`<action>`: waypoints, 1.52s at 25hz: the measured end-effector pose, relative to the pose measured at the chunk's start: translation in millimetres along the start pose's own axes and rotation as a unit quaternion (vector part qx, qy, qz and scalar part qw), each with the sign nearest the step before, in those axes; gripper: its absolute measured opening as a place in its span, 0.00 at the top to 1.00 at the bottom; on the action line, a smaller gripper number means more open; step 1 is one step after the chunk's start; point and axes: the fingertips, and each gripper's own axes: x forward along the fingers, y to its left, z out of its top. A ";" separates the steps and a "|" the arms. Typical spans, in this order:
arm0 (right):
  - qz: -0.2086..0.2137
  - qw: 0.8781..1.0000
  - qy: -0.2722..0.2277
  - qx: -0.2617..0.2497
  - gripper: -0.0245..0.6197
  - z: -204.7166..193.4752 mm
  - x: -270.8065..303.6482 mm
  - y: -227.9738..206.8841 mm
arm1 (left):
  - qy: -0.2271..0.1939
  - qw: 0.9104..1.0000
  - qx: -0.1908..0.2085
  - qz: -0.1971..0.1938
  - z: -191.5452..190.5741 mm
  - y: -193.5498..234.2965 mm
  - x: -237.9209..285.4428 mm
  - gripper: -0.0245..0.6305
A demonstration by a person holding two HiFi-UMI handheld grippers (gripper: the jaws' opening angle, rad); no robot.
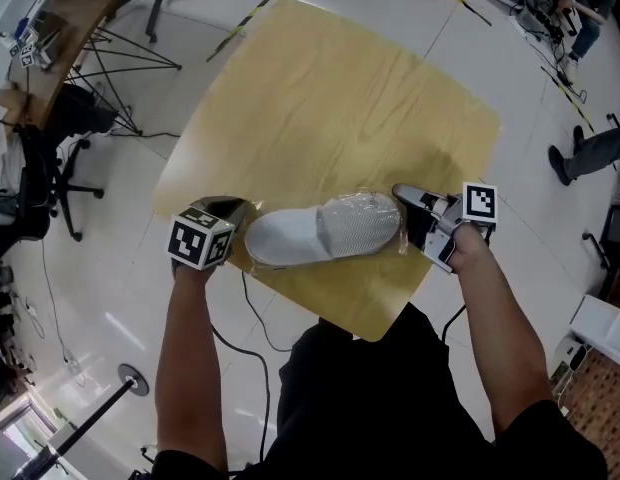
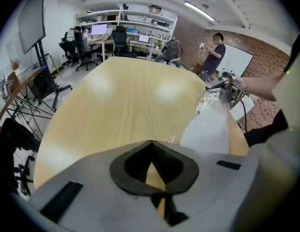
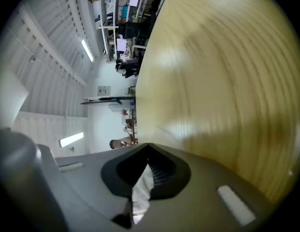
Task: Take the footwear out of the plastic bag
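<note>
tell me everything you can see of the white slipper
The white slipper is a flat, open-heeled, cloth-looking one with a textured toe band, wrapped in the clear plastic bag. It lies sole down on the wooden table near the person's side, toe toward the right gripper, heel toward the left gripper.

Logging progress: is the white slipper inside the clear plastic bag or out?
Inside: the clear plastic bag visibly wraps the white slipper.

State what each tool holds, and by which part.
Cannot tell: both are shut at the plastic bag, left tool at the heel end, right tool at the toe end; no pinched film clearly visible.
</note>
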 end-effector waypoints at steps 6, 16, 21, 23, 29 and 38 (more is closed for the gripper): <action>0.052 0.994 -0.073 0.065 0.96 18.1 2.7 -0.8 | -0.015 0.999 0.023 0.024 -0.4 -0.3 1.2 0.95; -0.032 0.978 0.007 -0.205 0.84 10.5 -48.6 6.1 | -0.228 0.973 -0.035 -0.024 54.1 -28.3 -65.0 0.81; -0.122 0.933 0.101 -0.323 0.81 -31.1 -26.2 -20.5 | -0.095 0.954 0.265 -0.101 46.3 -136.5 -18.8 0.81; -0.096 0.939 0.099 -0.314 0.74 -35.9 -18.7 -11.5 | -0.047 0.943 0.315 -0.096 36.3 -150.8 -0.4 0.78; -0.123 0.929 0.120 -0.327 0.81 -46.5 -14.0 -16.6 | -0.040 0.954 0.289 -0.073 31.1 -153.4 4.8 0.78; -0.120 0.935 0.096 -0.319 0.83 -47.1 -18.5 -11.3 | -0.026 0.959 0.274 -0.063 20.9 -128.6 0.0 0.83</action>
